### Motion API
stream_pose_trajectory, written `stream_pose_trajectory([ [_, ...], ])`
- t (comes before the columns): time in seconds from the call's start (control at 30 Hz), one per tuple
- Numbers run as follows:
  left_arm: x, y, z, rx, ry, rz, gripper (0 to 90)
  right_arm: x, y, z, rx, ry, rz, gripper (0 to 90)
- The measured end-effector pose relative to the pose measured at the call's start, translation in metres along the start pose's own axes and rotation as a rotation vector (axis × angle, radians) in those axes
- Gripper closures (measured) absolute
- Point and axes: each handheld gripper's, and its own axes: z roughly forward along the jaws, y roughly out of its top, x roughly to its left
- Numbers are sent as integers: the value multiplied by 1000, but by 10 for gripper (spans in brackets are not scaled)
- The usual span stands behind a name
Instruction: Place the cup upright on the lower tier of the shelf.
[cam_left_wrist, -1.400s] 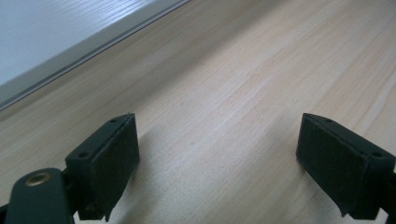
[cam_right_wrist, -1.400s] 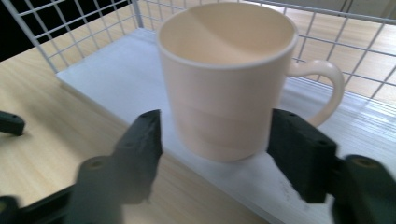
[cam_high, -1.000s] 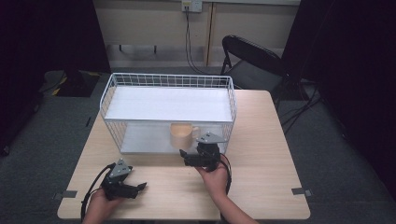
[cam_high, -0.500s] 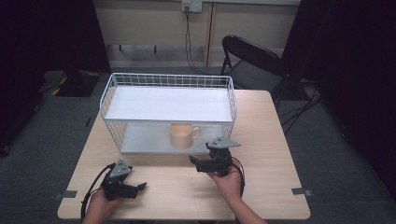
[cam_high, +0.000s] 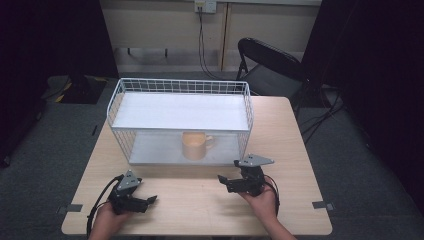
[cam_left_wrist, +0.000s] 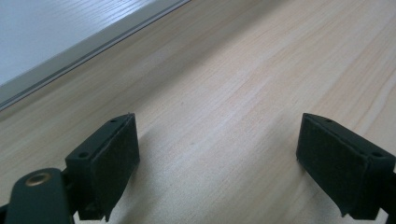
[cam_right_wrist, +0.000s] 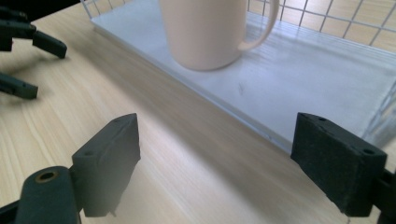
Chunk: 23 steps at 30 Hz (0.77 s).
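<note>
I am holding my left gripper (cam_high: 150, 200) released, nothing between its jaws, over the table (cam_left_wrist: 243, 84) | right gripper (cam_right_wrist: 215, 154) also gaping, facing the mug (cam_right_wrist: 205, 32); its top is cropped | mug sitting on the wire rack's (cam_high: 180, 112) lower shelf

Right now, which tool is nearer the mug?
Right. The right tool sits just in front of the mug and a little to its right; the left tool rests farther off by the table's front left corner.
</note>
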Motion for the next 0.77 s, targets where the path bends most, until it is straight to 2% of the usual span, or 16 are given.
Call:
stream_pose_trajectory([
  [0.2,0,0,0,0,1,-1,128,-7,-13,-10,16,6,-12,151],
  [0.43,0,0,0,3,1,-2,127,-11,-32,-18,46,14,-47,151],
  [0.57,0,0,0,3,2,-3,127,-15,-39,-19,73,18,-48,150],
  [0.63,0,0,0,3,2,-3,127,-16,-43,-18,92,12,-72,150],
  [0.77,0,0,0,3,2,-3,127,-16,-48,-16,119,14,-80,151],
])
